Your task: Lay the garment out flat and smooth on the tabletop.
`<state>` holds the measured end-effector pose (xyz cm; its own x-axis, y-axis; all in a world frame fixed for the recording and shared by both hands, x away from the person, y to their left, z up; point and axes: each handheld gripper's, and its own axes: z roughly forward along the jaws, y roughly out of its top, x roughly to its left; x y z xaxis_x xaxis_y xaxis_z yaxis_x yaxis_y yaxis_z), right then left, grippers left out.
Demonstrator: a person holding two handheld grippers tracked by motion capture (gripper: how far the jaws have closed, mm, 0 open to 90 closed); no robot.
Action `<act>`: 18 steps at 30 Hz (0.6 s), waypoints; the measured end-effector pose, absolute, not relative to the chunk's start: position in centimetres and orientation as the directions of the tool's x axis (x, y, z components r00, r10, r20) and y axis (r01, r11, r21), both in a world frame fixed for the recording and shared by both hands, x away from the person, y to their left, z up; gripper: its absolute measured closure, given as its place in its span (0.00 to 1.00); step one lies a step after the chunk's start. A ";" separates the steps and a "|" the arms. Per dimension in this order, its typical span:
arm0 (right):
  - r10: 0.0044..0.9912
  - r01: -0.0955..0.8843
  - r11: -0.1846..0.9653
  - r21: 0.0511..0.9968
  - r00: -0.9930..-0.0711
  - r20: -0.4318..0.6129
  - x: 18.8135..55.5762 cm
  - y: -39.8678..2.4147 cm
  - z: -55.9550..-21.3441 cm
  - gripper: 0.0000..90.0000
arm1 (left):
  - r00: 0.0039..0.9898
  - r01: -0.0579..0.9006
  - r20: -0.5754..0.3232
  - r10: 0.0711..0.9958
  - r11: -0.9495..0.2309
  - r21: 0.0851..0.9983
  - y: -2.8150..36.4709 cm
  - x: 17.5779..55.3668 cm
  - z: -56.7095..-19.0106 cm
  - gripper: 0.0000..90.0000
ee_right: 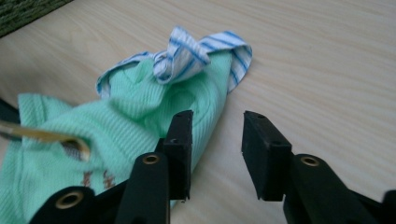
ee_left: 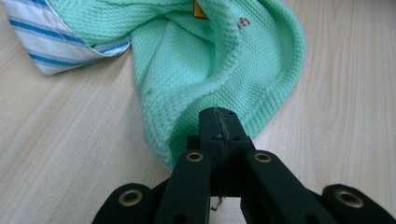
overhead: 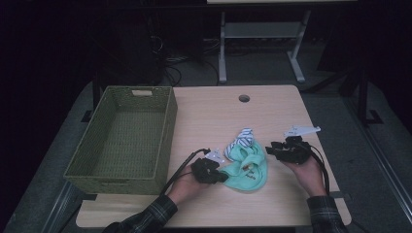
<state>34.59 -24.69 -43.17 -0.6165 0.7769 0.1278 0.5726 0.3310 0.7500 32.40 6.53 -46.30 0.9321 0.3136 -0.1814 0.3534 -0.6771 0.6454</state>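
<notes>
Garment on table, held at one edge

Green knit garment (overhead: 247,170) with blue-striped white lining (overhead: 243,138), crumpled on wooden table (overhead: 272,111), near front centre. Left gripper (ee_left: 218,122): jaws clenched on garment's near hem. Right gripper (ee_right: 217,154): jaws parted, nothing between them, left jaw just beside the cloth. Woven green basket (overhead: 165,126): left of garment, well apart.

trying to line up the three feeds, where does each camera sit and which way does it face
High view: above the person's side, looking forward and down on the table; forearms and both grippers show.
Left gripper view: rides the left gripper, jaws shut on the green garment.
Right gripper view: rides the right gripper, jaws apart over bare wood.
Both gripper views share the garment's striped cloth.
</notes>
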 end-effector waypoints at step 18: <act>0.765 0.589 0.349 0.729 -0.628 0.141 39.3 -22.2 -42.9 0.76 | 0.935 0.345 -0.175 0.308 -0.685 0.642 6.5 32.5 -46.3 1.00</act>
<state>39.32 -22.16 -42.88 -0.6282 0.7653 0.1406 0.5885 0.3491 0.7292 32.46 6.54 -46.26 0.9353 0.3075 -0.1748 0.3451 -0.6850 0.6416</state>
